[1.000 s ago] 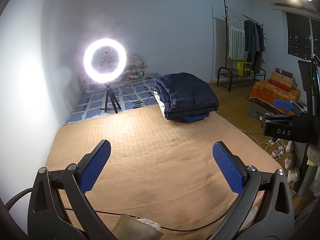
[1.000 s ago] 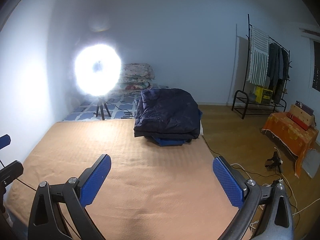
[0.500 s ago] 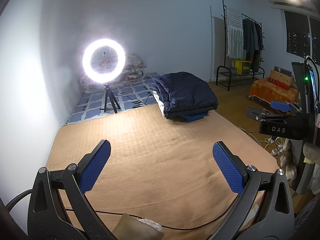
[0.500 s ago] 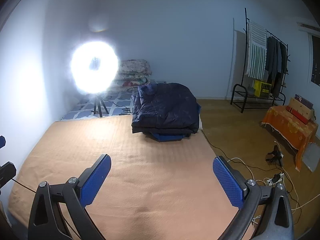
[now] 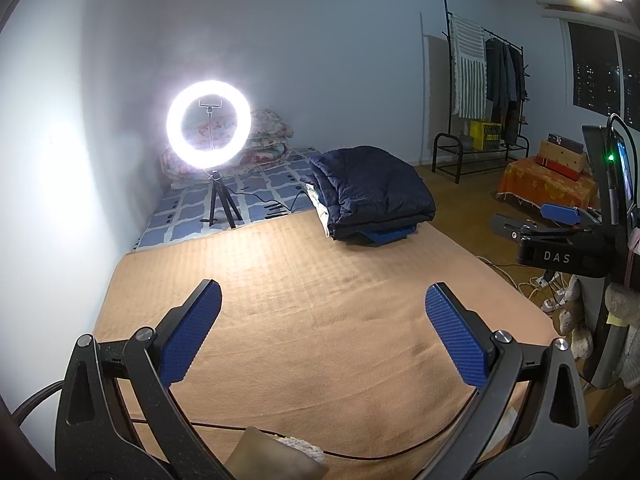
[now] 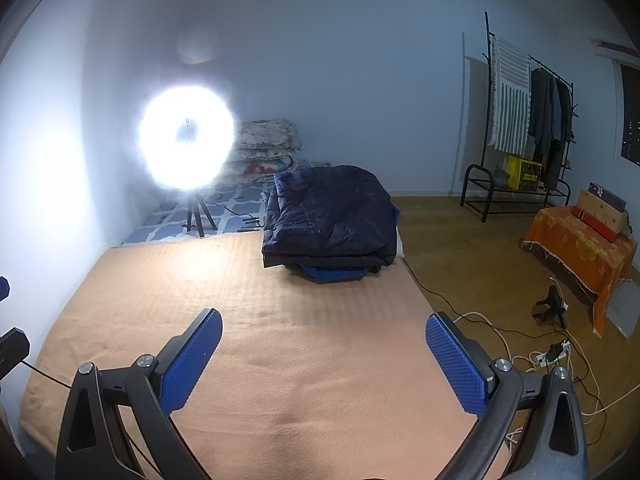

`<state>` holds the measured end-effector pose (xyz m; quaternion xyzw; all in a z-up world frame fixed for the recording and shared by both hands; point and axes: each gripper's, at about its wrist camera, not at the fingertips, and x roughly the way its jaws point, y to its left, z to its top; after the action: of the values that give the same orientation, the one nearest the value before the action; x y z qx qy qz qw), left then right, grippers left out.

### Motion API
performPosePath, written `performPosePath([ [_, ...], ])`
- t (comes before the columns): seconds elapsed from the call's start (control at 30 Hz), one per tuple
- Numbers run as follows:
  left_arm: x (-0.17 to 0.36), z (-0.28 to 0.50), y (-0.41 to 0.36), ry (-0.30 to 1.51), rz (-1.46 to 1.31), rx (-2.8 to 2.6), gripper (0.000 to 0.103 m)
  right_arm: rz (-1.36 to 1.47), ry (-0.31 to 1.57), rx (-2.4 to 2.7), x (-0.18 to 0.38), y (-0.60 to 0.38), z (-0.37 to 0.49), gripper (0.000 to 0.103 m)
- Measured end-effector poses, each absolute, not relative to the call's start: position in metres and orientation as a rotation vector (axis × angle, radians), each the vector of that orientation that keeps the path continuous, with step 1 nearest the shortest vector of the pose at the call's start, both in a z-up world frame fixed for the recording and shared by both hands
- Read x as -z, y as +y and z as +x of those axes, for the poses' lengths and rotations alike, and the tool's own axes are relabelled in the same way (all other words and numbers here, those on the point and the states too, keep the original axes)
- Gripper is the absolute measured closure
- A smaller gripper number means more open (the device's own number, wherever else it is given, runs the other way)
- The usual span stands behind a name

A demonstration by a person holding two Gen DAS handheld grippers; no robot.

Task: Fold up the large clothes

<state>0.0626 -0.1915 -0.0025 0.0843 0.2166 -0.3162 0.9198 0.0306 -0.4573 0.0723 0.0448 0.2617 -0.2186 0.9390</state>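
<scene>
My tan blanket lies flat as a folding surface, the folded navy puffer jacket stacked at its one o'clock corner out of the way, and my left gripper and right gripper hover spread, empty

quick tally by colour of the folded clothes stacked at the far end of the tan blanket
dark navy: 1, the puffy folded garment on top
bright blue: 1, the folded piece under it
white: 1, an edge showing only in the left wrist view
total: 3 seen; more may be hidden in the stack
</scene>
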Motion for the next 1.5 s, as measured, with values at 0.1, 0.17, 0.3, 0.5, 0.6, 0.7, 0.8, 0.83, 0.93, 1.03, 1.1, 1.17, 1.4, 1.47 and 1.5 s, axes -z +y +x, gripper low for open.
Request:
performPosePath([
  [0.1, 0.0026, 0.0627, -0.1913, 0.445, 0.175, 0.649, 0.000, 0.088, 0.533, 0.451, -0.0723, -0.4570, 0.0302, 0.000],
  [0.17, 0.0026, 0.0616, -0.1903, 0.442, 0.176, 0.643, 0.000, 0.084, 0.536, 0.448, -0.0720, -0.4577, 0.0308, 0.000],
  [0.3, 0.0006, 0.0602, -0.1870, 0.435, 0.177, 0.629, 0.000, 0.078, 0.538, 0.448, -0.0717, -0.4571, 0.0321, 0.000],
  [0.5, -0.0008, 0.0592, -0.1863, 0.430, 0.177, 0.623, 0.000, 0.078, 0.537, 0.445, -0.0719, -0.4572, 0.0328, 0.000],
  [0.6, -0.0006, 0.0582, -0.1859, 0.433, 0.177, 0.622, 0.000, 0.080, 0.538, 0.442, -0.0718, -0.4580, 0.0325, 0.000],
  [0.7, -0.0006, 0.0577, -0.1869, 0.444, 0.177, 0.625, 0.000, 0.079, 0.536, 0.442, -0.0721, -0.4582, 0.0326, 0.000],
  [0.8, 0.0002, 0.0584, -0.1882, 0.454, 0.179, 0.626, 0.000, 0.082, 0.532, 0.442, -0.0721, -0.4586, 0.0319, 0.000],
  [0.83, 0.0006, 0.0588, -0.1885, 0.458, 0.178, 0.626, 0.000, 0.083, 0.533, 0.441, -0.0720, -0.4587, 0.0324, 0.000],
  [0.93, 0.0020, 0.0604, -0.1892, 0.470, 0.176, 0.626, 0.000, 0.081, 0.534, 0.442, -0.0716, -0.4583, 0.0318, 0.000],
  [1.03, 0.0032, 0.0618, -0.1893, 0.474, 0.174, 0.622, 0.000, 0.076, 0.535, 0.443, -0.0707, -0.4576, 0.0323, 0.000],
  [1.1, 0.0038, 0.0627, -0.1894, 0.474, 0.173, 0.620, 0.000, 0.076, 0.536, 0.442, -0.0706, -0.4573, 0.0330, 0.000],
  [1.17, 0.0040, 0.0622, -0.1898, 0.472, 0.171, 0.619, 0.000, 0.077, 0.535, 0.442, -0.0705, -0.4572, 0.0329, 0.000],
  [1.4, 0.0042, 0.0599, -0.1900, 0.457, 0.171, 0.613, 0.000, 0.079, 0.535, 0.442, -0.0694, -0.4565, 0.0327, 0.000],
  [1.47, 0.0036, 0.0601, -0.1897, 0.453, 0.168, 0.608, 0.000, 0.080, 0.536, 0.442, -0.0690, -0.4569, 0.0319, 0.000],
  [1.5, 0.0034, 0.0600, -0.1887, 0.450, 0.166, 0.602, 0.000, 0.080, 0.536, 0.442, -0.0688, -0.4568, 0.0319, 0.000],
])
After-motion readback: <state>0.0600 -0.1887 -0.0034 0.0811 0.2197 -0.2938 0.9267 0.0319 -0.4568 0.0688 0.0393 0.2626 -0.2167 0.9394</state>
